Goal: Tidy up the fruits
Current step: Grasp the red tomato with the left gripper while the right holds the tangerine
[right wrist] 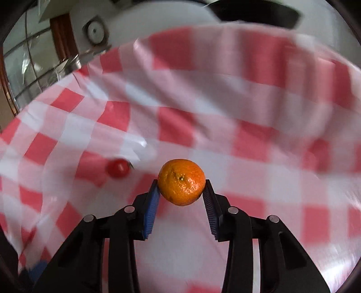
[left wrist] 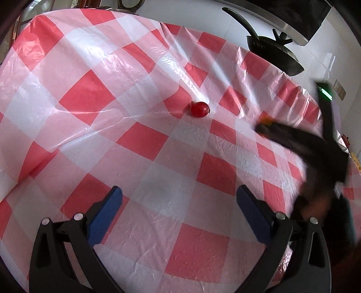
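Right gripper [right wrist: 181, 187]: its fingers clamp the mandarin [right wrist: 181, 182] by the tips only; slip risk, since round peel could roll out. Left gripper [left wrist: 179, 198]: fingers wide, empty. Tomato [left wrist: 199, 109] loose on the table [left wrist: 158, 139]; may roll if bumped.

A table [left wrist: 94, 139] fills most of both views, covered by a glossy plastic cloth [left wrist: 158, 157] in red, pink and white checks, creased and shining where daylight strikes it. Beyond the table's far edge rises a white wall [left wrist: 196, 15]. At the far right corner a black pan [left wrist: 273, 53] with a long handle rests at the cloth's edge, under a dark appliance with a metal rim [left wrist: 291, 24]. In the right wrist view a window [right wrist: 24, 74] with a brown wooden frame stands past the far left corner, beside a round white fitting [right wrist: 94, 31] on the wall.
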